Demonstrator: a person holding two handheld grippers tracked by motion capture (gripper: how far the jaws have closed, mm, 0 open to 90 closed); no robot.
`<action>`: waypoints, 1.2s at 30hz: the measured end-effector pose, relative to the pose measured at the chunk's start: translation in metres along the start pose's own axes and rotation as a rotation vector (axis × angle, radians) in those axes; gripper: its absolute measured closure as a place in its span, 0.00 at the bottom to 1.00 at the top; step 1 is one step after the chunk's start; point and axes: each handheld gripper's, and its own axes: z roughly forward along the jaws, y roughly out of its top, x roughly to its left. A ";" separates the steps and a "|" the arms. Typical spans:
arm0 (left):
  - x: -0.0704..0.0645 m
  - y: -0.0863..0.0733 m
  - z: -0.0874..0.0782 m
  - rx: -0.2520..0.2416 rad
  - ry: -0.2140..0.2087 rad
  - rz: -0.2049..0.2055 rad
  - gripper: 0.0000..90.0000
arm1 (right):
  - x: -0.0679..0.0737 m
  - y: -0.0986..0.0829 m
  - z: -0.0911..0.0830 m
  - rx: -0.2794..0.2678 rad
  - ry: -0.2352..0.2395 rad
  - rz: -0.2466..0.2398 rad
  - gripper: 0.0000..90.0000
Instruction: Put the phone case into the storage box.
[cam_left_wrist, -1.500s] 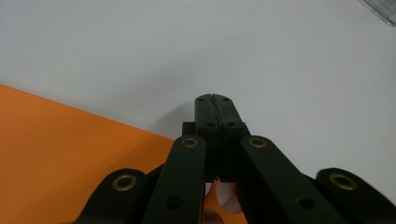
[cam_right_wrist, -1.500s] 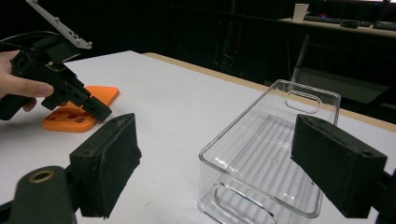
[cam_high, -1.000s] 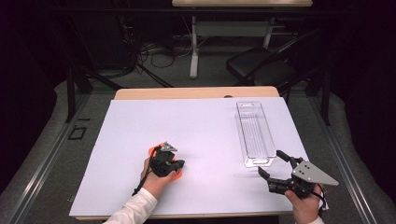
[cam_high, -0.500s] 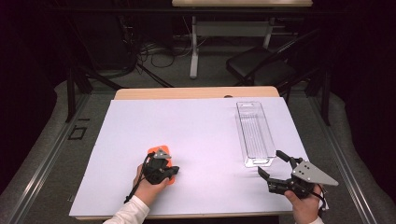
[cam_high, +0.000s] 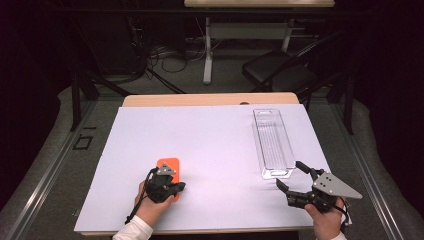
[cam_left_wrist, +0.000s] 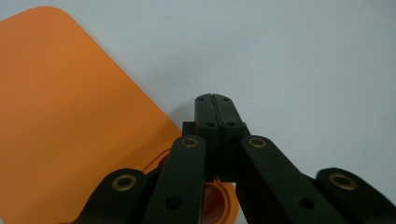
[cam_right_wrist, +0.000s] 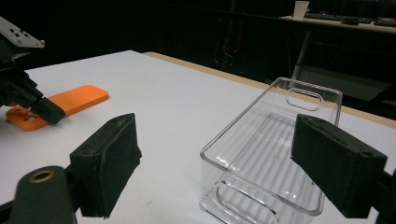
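Having slid nearer, clenched left claw (cam_high: 176, 187) beside orange case (cam_high: 168, 165); right claw (cam_high: 292, 178) released.

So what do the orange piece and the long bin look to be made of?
Orange piece: a flat slab with rounded corners and a matte, even surface, probably silicone or soft plastic; it looks like a phone case. Long bin: clear, glossy hard plastic, likely acrylic, since the table shows through its ribbed floor.
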 end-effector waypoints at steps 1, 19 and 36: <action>0.001 -0.001 -0.001 -0.006 0.001 -0.008 1.00 | 0.000 0.000 0.000 0.000 0.000 0.000 0.16; 0.023 -0.021 -0.021 -0.028 0.035 -0.077 1.00 | -0.001 -0.001 0.001 -0.002 -0.002 -0.001 0.16; 0.041 -0.035 -0.036 -0.047 0.080 -0.130 1.00 | 0.000 0.000 0.000 0.002 -0.004 0.000 0.16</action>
